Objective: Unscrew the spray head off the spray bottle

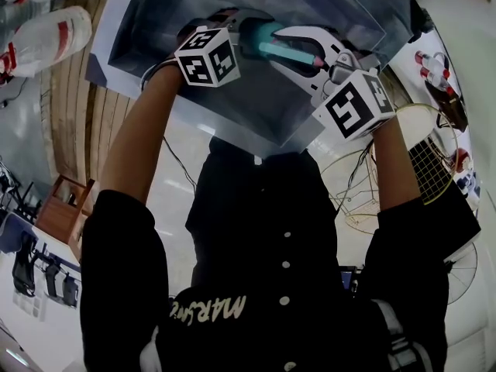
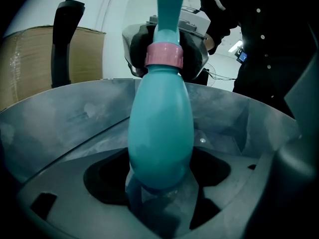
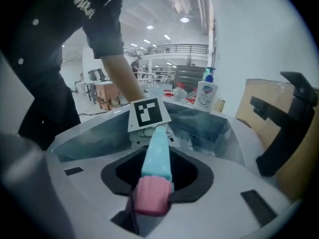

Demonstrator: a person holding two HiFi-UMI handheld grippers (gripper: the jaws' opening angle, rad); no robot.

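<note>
A teal spray bottle [image 1: 267, 46] lies level between my two grippers above a steel sink [image 1: 155, 22]. My left gripper [image 1: 246, 37] is shut on the bottle's rounded body [image 2: 162, 133], close to its bottom end. A pink collar [image 2: 164, 55] rings the neck, and the teal spray head [image 2: 169, 9] sticks out past it. My right gripper [image 1: 304, 51] is shut on that collar [image 3: 151, 195], with its pads pressed on both sides. In the right gripper view the teal bottle [image 3: 157, 156] runs away from me to the left gripper's marker cube [image 3: 148, 113].
A black faucet [image 3: 286, 118] rises beside the sink, with a cardboard box [image 2: 30, 63] behind it. A soap pump bottle [image 3: 206, 93] stands at the sink's far rim. Large water jugs [image 1: 46, 37] lie at the upper left and a wire basket [image 1: 434, 161] at the right.
</note>
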